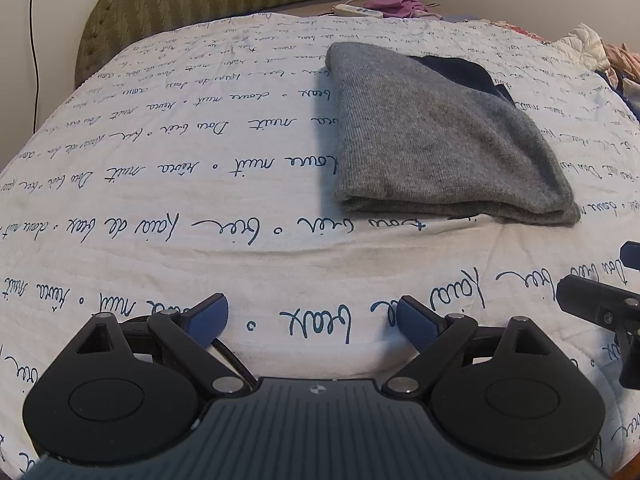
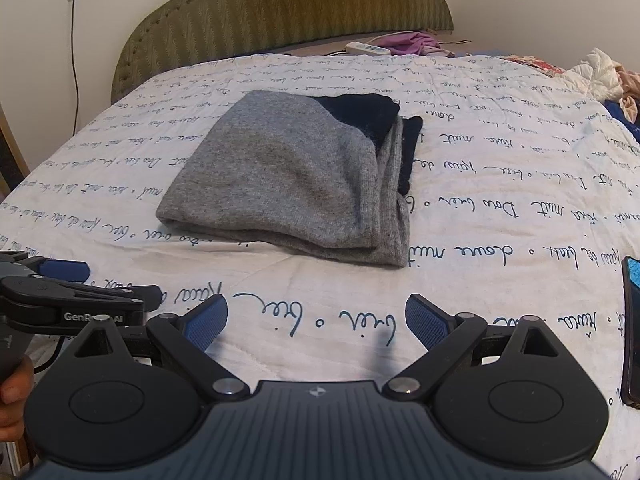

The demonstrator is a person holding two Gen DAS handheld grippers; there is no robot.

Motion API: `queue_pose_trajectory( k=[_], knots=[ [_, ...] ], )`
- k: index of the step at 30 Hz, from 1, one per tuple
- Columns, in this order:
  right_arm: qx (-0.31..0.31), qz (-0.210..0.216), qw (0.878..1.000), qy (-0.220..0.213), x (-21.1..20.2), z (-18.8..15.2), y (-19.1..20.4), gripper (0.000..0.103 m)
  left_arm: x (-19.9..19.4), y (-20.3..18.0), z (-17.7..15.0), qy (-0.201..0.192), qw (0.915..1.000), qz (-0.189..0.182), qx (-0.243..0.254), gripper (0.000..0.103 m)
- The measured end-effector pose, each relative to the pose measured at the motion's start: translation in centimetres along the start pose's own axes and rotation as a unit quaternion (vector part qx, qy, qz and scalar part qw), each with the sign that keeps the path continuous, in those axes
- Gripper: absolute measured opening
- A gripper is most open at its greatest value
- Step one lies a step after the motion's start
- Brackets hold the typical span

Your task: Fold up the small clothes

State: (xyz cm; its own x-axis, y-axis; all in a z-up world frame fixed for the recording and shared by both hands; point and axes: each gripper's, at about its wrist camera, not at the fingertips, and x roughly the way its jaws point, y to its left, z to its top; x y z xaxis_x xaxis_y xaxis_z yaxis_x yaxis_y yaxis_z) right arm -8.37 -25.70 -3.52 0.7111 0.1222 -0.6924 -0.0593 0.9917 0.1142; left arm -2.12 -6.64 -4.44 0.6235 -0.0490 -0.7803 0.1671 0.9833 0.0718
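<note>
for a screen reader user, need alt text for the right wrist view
A folded grey garment with a dark piece tucked at its far side lies on a script-printed bedspread. The right gripper hovers before it, jaws open and empty; the left gripper sits alongside.

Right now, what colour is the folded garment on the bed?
Mostly heather grey, with a dark navy or black section at its far end; the folded garment shows best in the right wrist view.

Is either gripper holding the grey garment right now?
No, both the left gripper and right gripper are open, short of the garment.
</note>
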Motion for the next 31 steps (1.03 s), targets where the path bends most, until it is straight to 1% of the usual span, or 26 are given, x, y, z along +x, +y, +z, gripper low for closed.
queue_pose_trajectory(
  k=[21,31],
  knots=[
    [-0.003,0.003,1.000,-0.003,-0.35,0.06,0.27,0.097,-0.55,-0.15,0.05,-0.003,1.0000,0.004,0.003,0.093],
    [-0.003,0.007,1.000,-0.001,-0.12,0.26,0.30,0.097,-0.42,0.04,0.27,-0.011,0.9998,0.010,0.012,0.093]
  ],
)
